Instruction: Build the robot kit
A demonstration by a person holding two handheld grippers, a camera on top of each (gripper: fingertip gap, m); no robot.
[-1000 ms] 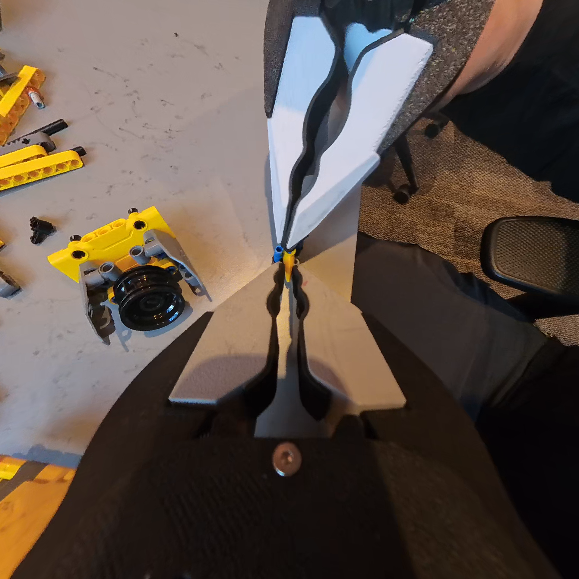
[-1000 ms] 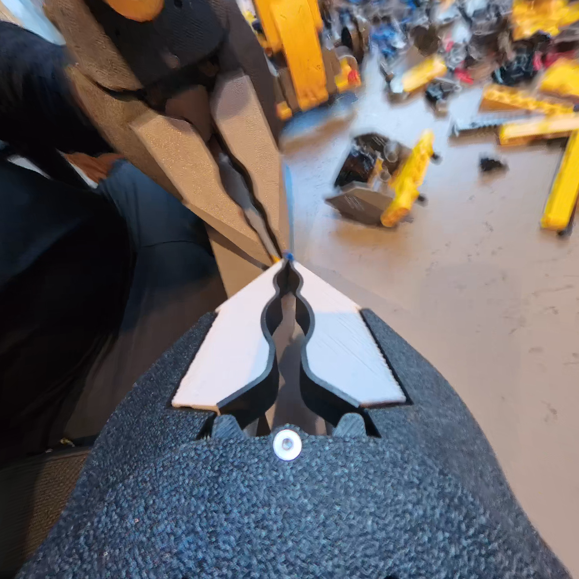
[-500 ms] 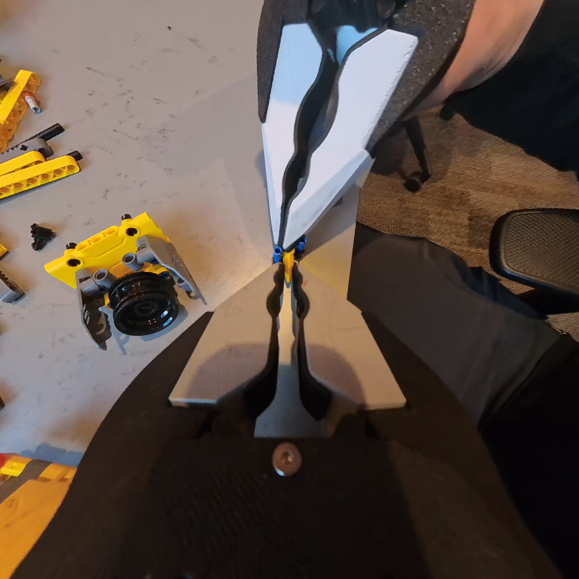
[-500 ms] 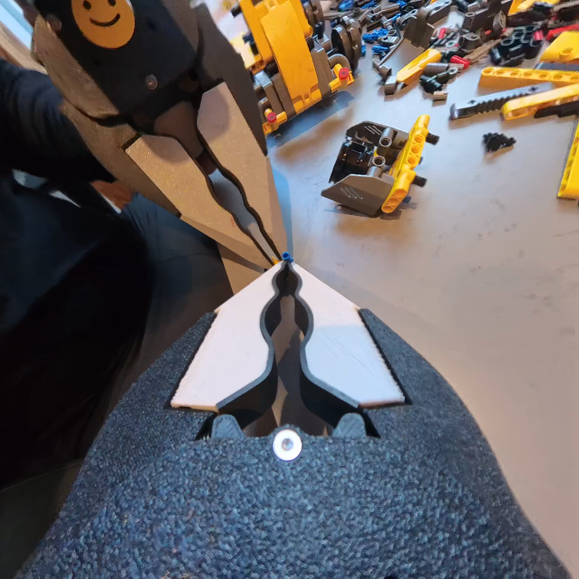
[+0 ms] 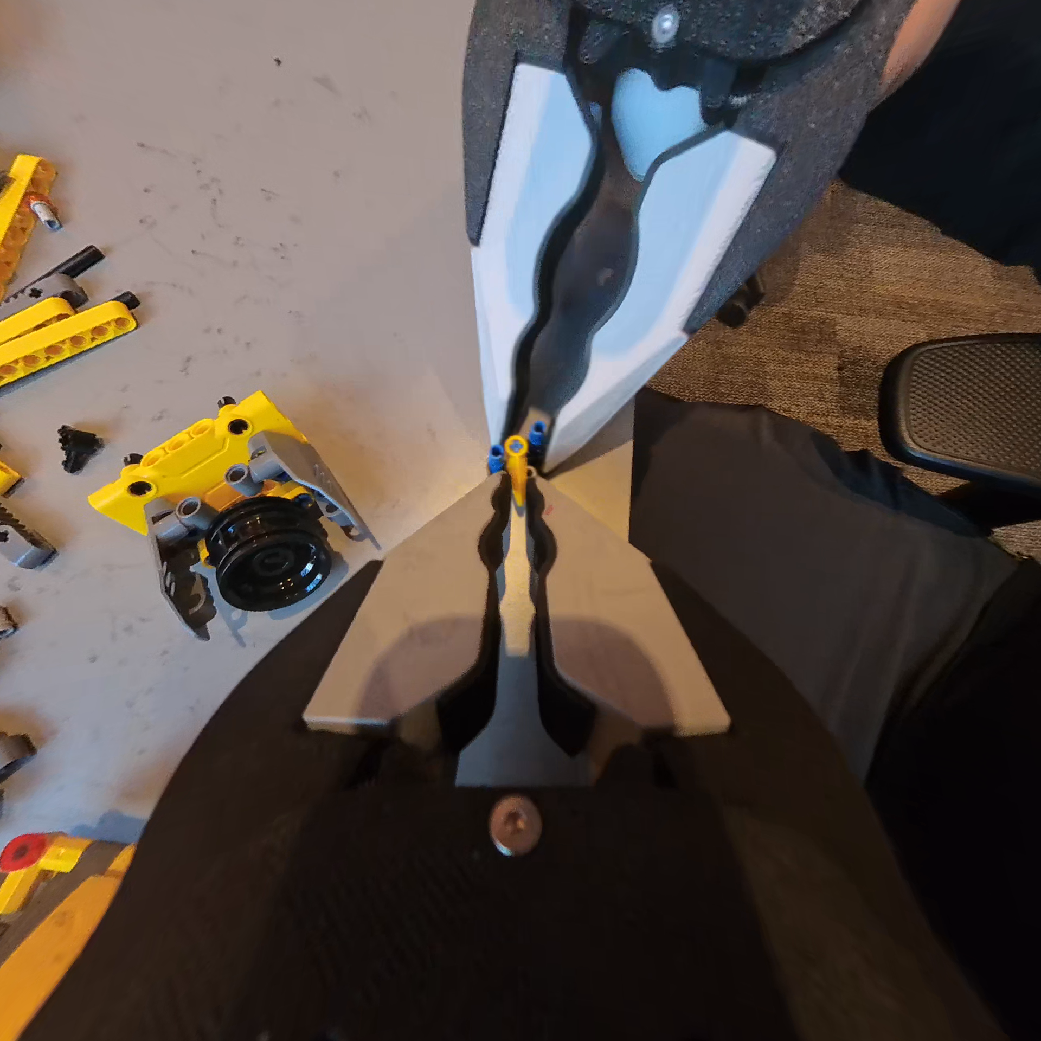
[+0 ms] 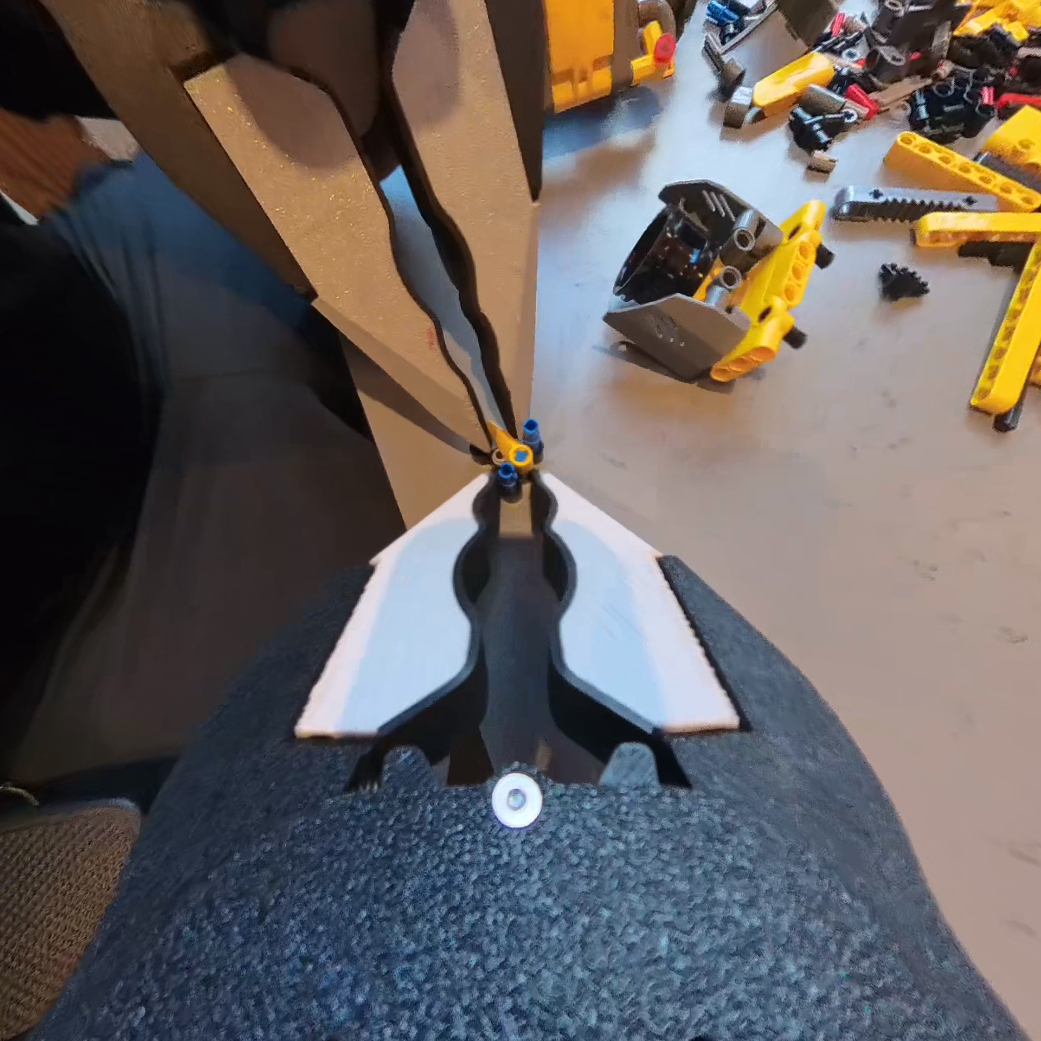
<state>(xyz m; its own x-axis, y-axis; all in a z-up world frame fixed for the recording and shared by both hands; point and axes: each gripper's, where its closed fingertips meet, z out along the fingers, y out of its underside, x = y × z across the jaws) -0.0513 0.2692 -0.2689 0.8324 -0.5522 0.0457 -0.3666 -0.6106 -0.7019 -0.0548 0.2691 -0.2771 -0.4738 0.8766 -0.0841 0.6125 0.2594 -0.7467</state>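
My left gripper (image 5: 515, 485) is shut on a small yellow connector piece (image 5: 516, 453) that carries two blue pins (image 5: 495, 450), and holds it above the table's near edge. My right gripper (image 6: 511, 479), with white fingers, meets it tip to tip. Its jaws stand a little apart around the lower blue pin (image 6: 507, 476); whether they still touch it is unclear. In the right wrist view the left gripper (image 6: 501, 436) comes down from above with the yellow piece (image 6: 517, 452). In the left wrist view the right gripper (image 5: 523, 445) comes from above.
A yellow and grey assembly with a black wheel (image 5: 248, 518) lies on the grey table (image 5: 281, 169), also seen in the right wrist view (image 6: 721, 287). Yellow beams (image 5: 67, 338), a small black gear (image 6: 901, 281) and a pile of loose parts (image 6: 901, 84) lie farther out. A chair armrest (image 5: 969, 405) and a person's legs are beside the table.
The right gripper's jaws have parted slightly and it has turned more face-on to the left gripper. The yellow piece with both blue pins now shows between the tips.
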